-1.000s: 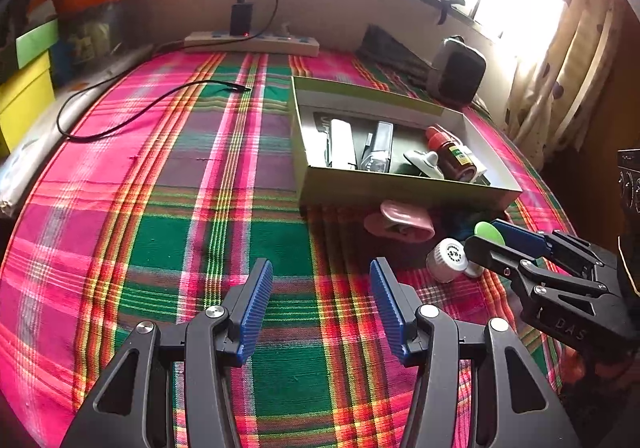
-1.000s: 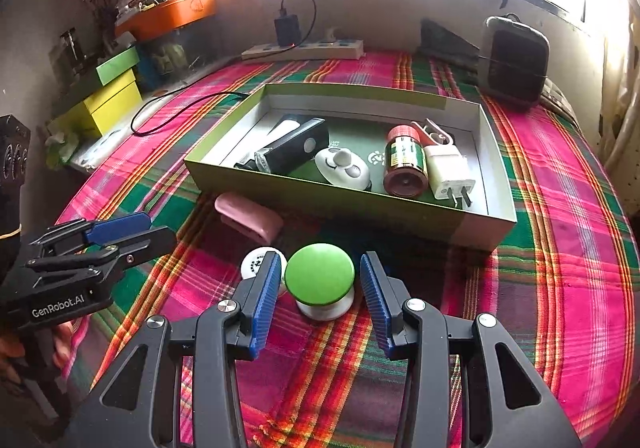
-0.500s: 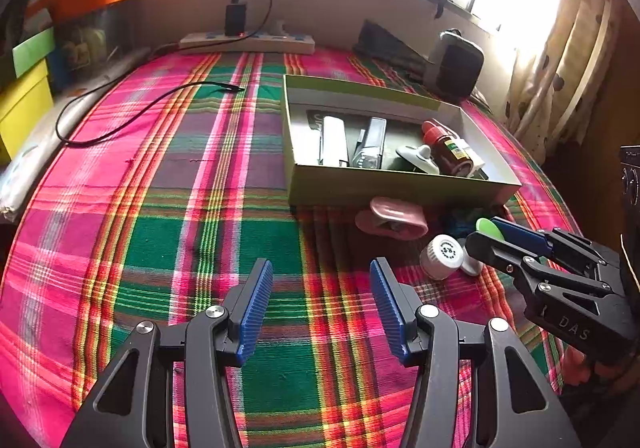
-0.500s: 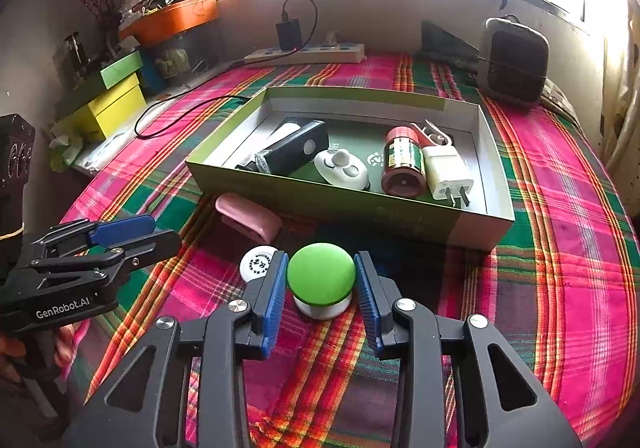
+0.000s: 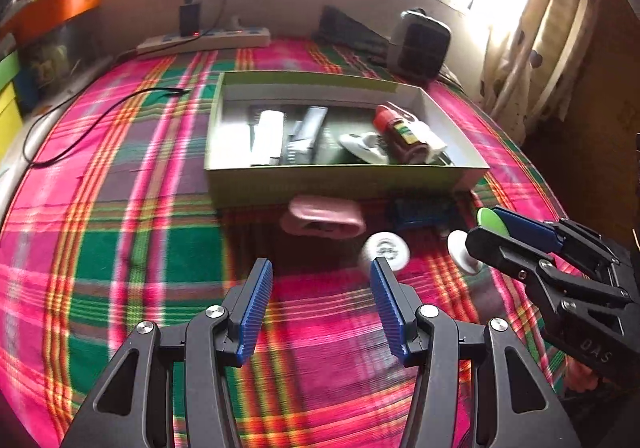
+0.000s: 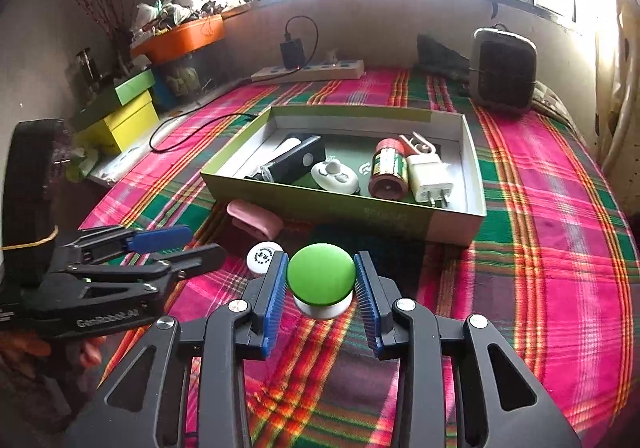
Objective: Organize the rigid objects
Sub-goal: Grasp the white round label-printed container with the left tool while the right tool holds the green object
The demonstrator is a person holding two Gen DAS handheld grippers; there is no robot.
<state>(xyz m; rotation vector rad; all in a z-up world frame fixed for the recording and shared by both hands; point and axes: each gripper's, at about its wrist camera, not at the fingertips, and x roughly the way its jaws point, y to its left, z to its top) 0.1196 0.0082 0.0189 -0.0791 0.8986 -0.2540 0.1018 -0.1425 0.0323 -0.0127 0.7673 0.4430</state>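
Note:
My right gripper is shut on a small white jar with a green lid, its blue pads pressing on the lid's sides just in front of the open green box. From the left wrist view, the same jar shows between the right gripper's fingers. A white round cap and a pink case lie on the plaid cloth left of the jar. My left gripper is open and holds nothing, with the white cap just beyond its right fingertip. The box holds a brown bottle, a white plug, and a black device.
A dark blue object lies against the box's near wall. A black cable runs across the cloth on the left. A power strip and a dark heater stand at the back. Yellow and green boxes sit at the left edge.
The right gripper's jaws have closed onto the green-lidded jar. My left gripper has shifted to the right, so the white cap now lies close to its right fingertip.

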